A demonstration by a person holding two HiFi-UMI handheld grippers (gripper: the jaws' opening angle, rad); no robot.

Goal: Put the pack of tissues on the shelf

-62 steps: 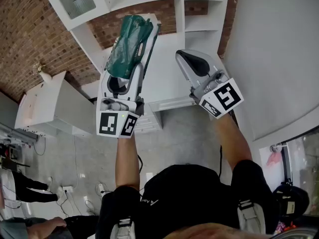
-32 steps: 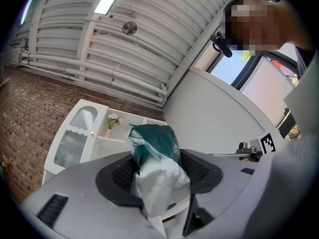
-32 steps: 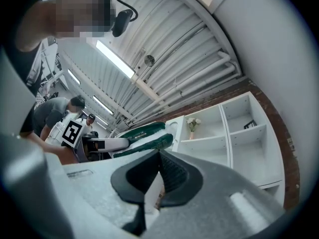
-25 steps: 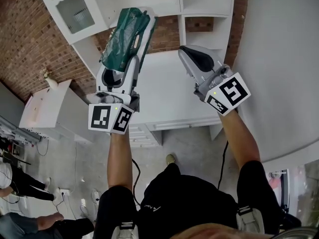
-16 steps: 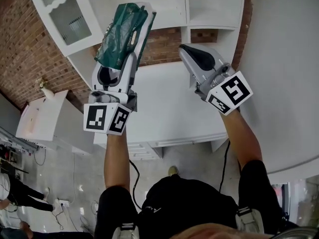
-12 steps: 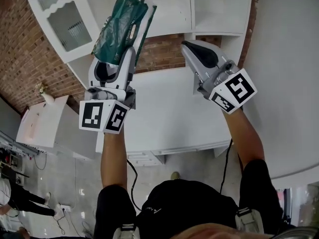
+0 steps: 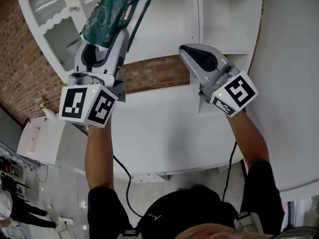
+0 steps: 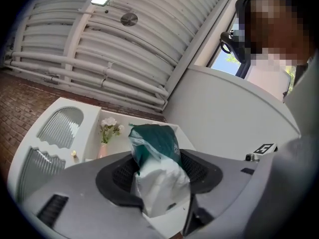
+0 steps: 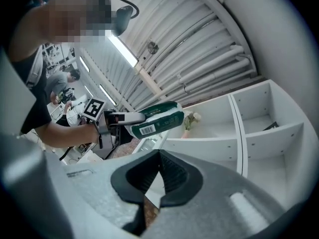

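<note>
My left gripper (image 7: 119, 6) is shut on a dark green and white pack of tissues (image 7: 110, 12), held up high against the white shelf unit (image 7: 169, 24). In the left gripper view the pack (image 8: 154, 168) sits pinched between the two dark pads, its green end pointing at a shelf that holds a small vase of flowers (image 8: 107, 133). The right gripper view shows the pack (image 9: 154, 118) from the side, near the same vase (image 9: 189, 119). My right gripper (image 7: 192, 54) hangs lower at the right, jaws together with nothing in them (image 9: 158, 176).
The shelf unit has open white compartments (image 9: 269, 118) at the right and a glass-fronted cabinet door (image 7: 50, 19) at the left. A brick wall (image 7: 154, 73) shows behind the white counter (image 7: 164, 133). A curved white wall (image 7: 294, 83) stands at the right.
Both grippers have risen and moved closer to the shelf unit. The left one has carried the pack of tissues up toward the upper shelves. The right gripper stays shut.
</note>
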